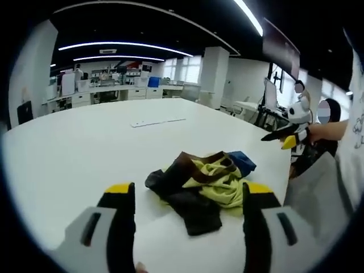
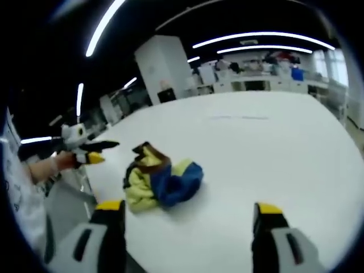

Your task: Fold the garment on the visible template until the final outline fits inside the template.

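A crumpled garment (image 1: 200, 181), yellow-green with brown, black and blue parts, lies in a heap on the white table (image 1: 85, 136) near its edge. My left gripper (image 1: 189, 190) is open just short of the heap, its yellow-tipped jaws wide apart with nothing between them. In the right gripper view the same garment (image 2: 162, 177) lies ahead and to the left of my open right gripper (image 2: 187, 207). The two grippers are in the air on opposite sides of the heap: the right gripper (image 1: 289, 136) beyond the table edge, the left gripper (image 2: 90, 153) held by a hand.
A thin pale marking (image 1: 158, 121) lies flat farther out on the table and also appears as a faint marking (image 2: 239, 118). A person's sleeve and hand (image 1: 327, 131) are at the table edge. Desks, a pillar (image 1: 215, 77) and a monitor stand behind.
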Action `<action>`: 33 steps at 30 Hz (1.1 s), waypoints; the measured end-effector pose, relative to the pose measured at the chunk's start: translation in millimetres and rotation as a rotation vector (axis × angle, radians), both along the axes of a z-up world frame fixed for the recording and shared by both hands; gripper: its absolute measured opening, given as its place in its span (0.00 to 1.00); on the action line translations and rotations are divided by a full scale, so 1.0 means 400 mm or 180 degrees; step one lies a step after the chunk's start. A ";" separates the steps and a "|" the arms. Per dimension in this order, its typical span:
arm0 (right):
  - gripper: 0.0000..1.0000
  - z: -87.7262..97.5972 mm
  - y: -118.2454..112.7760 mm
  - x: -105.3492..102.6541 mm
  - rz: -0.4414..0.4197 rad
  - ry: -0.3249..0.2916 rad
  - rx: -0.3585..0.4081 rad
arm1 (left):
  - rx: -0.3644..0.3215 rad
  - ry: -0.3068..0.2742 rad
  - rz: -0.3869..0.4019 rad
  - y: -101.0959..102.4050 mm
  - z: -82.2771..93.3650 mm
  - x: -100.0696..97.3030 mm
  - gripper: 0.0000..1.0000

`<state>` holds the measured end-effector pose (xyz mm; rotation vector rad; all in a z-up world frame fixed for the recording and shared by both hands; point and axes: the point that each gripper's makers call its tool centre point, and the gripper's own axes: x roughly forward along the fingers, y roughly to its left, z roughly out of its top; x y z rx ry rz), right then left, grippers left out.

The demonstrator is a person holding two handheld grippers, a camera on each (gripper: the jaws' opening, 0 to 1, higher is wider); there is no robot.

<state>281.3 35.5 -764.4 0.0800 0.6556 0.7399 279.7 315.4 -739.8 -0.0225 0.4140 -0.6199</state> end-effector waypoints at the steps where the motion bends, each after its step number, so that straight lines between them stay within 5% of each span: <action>1: 0.90 0.003 0.006 0.000 0.0023 -0.0017 -0.0021 | 0.0025 0.0015 -0.0007 0.003 -0.006 0.005 0.72; 11: 0.51 -0.014 0.115 -0.028 0.0633 -0.0204 -0.0418 | 0.0441 -0.0062 -0.0084 0.021 -0.026 0.064 0.41; 19: 0.30 -0.040 0.184 -0.038 0.0904 -0.0402 -0.0657 | 0.0524 -0.0058 -0.0136 0.026 -0.042 0.115 0.14; 25: 0.16 -0.032 0.205 -0.029 0.0877 -0.0601 -0.0750 | 0.0714 -0.0003 -0.0229 0.023 -0.076 0.133 0.15; 33: 0.08 -0.071 0.220 -0.031 0.0962 -0.0623 -0.0982 | 0.0794 0.0069 -0.0305 0.018 -0.099 0.138 0.14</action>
